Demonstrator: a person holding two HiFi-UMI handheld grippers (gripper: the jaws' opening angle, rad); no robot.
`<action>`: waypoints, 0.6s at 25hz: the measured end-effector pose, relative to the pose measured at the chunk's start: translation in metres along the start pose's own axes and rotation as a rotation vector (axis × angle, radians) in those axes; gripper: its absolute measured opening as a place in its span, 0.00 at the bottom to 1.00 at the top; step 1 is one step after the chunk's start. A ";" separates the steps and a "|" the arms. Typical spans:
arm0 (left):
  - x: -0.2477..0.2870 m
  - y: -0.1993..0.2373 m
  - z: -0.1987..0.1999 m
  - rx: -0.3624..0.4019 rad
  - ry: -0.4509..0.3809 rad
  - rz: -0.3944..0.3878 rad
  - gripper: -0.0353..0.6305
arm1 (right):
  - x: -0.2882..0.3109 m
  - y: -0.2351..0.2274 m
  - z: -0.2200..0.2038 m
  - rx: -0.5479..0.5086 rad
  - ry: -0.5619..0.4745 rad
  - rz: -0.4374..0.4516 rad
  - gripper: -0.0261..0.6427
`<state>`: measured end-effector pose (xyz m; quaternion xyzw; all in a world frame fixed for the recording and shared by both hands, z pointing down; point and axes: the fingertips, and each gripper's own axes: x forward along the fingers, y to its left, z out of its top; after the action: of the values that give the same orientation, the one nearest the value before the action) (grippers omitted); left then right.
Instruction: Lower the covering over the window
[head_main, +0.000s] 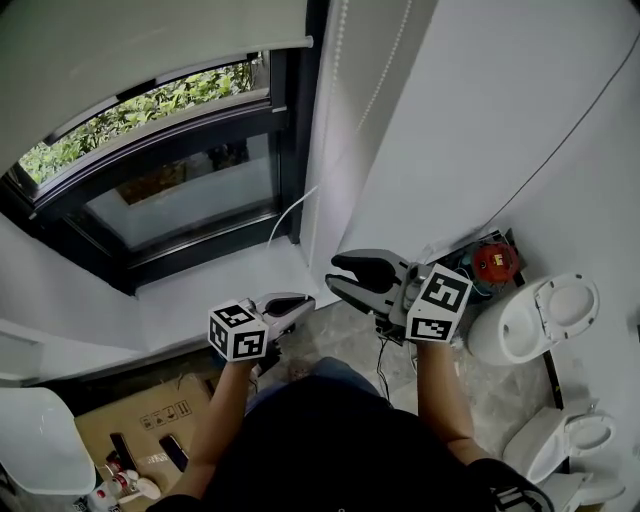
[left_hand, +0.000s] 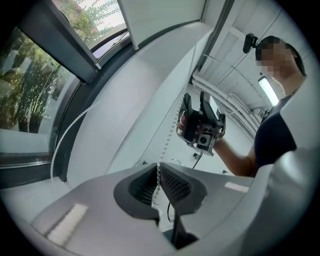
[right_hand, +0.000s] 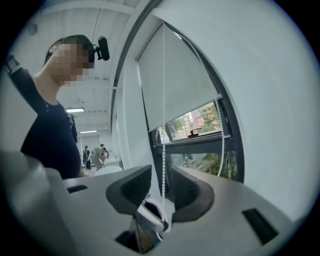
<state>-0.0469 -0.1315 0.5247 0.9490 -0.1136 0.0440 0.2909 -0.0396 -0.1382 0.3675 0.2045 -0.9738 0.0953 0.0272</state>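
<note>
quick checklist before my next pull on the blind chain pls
1. Left tongs clamped on the bead chain: ok, shut on it.
2. Right tongs placed round the chain: ok, it runs between them.
3. Right tongs gripping before the left lets go: not ok, they are open.
4. Blind down over the window: not ok, the glass below its hem is bare.
5. This strand lowers the blind rather than raises it: cannot tell.
</note>
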 end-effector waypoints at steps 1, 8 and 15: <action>0.000 -0.001 0.000 0.000 0.000 -0.001 0.09 | 0.005 0.002 0.004 0.016 -0.024 0.012 0.17; 0.000 -0.004 -0.001 -0.002 -0.009 0.001 0.09 | 0.027 -0.001 0.030 -0.032 -0.085 -0.022 0.17; -0.003 -0.005 -0.001 -0.003 -0.027 -0.001 0.09 | 0.031 0.003 0.036 -0.018 -0.099 -0.013 0.07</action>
<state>-0.0481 -0.1259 0.5226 0.9491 -0.1172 0.0308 0.2906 -0.0696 -0.1552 0.3346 0.2151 -0.9735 0.0759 -0.0187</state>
